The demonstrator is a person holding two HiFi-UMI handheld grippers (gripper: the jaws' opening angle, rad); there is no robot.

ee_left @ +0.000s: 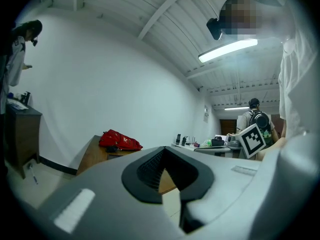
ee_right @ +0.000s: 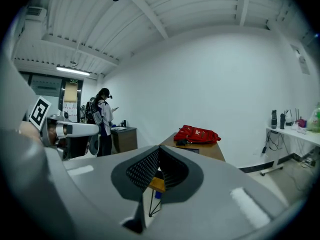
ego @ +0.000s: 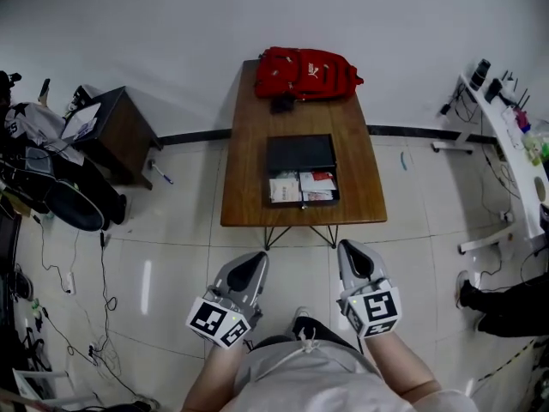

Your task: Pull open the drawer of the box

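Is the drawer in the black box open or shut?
Open. The drawer sticks out from the front of the black box, and the papers lying in it show from above.

No wording is coming through legibly. The red fabric backpack (ego: 306, 73) on the brown wooden table (ego: 244, 178) is showing an unreadable white mark; papers (ego: 286, 187) in the open drawer (ego: 303, 203) of the black box (ego: 300, 153) are carrying print too small to read.

Head view: from high up, tilted steeply down over the left gripper (ego: 250, 264) and right gripper (ego: 352, 254). The table (ego: 249, 144) lies ahead, well apart.

Both gripper views: low, roughly level, each looking along its own jaws toward the table's near end.

All three share the table and the red bag (ego: 304, 73).
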